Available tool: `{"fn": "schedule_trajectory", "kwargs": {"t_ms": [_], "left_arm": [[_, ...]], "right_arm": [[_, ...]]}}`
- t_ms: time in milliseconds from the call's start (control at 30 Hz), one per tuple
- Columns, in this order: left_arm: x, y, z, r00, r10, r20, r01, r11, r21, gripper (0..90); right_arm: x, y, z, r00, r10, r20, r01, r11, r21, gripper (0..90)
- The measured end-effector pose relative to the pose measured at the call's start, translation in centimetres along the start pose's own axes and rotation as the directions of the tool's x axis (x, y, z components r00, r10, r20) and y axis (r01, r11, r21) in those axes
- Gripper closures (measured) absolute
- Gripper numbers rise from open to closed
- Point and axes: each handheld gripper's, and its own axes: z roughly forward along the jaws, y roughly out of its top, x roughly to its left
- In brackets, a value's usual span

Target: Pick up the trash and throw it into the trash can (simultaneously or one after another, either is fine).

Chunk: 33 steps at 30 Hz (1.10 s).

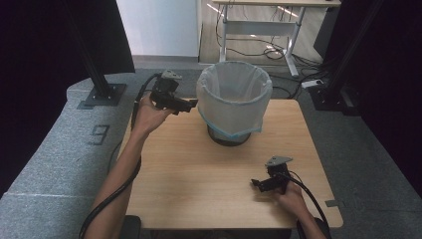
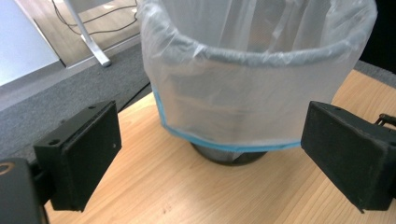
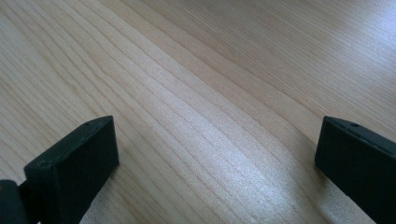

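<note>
A wastebasket (image 1: 234, 102) lined with a translucent white bag stands at the far middle of a wooden table (image 1: 199, 174). The left claw (image 1: 191, 103), held up in the person's left hand (image 1: 149, 114), points at the basket's side (tips just beside the bag). The right claw (image 1: 255, 183) sits low over the table's near right, well apart.

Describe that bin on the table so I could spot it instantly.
Start at the light wooden table and look to its far edge, in the middle. There stands a round dark bin draped in a translucent white plastic liner with a blue hem, the table's sole container.
</note>
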Motion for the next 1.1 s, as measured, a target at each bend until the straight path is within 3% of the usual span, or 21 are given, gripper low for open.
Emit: {"fn": "schedule_trajectory", "kwargs": {"t_ms": [533,933,1100], "left_arm": [[0.7,-3.1,-1.6,0.9994,-0.002,-0.034,0.002,0.9998,-0.018,4.6],[0.9,-6.4,-1.8,0.9994,-0.011,-0.034,0.01,0.9999,-0.013,4.2],[1.0,-8.0,-1.6,0.9997,-0.019,-0.012,0.019,0.9996,-0.021,4.0]], "right_arm": [[0.0,0.0,0.0,1.0,-0.001,0.0,0.001,1.0,0.002,0.0],[0.0,0.0,0.0,1.0,-0.003,0.001,0.003,1.0,0.003,0.0],[0.0,0.0,0.0,1.0,0.0,0.0,0.0,1.0,0.002,0.0]]}}
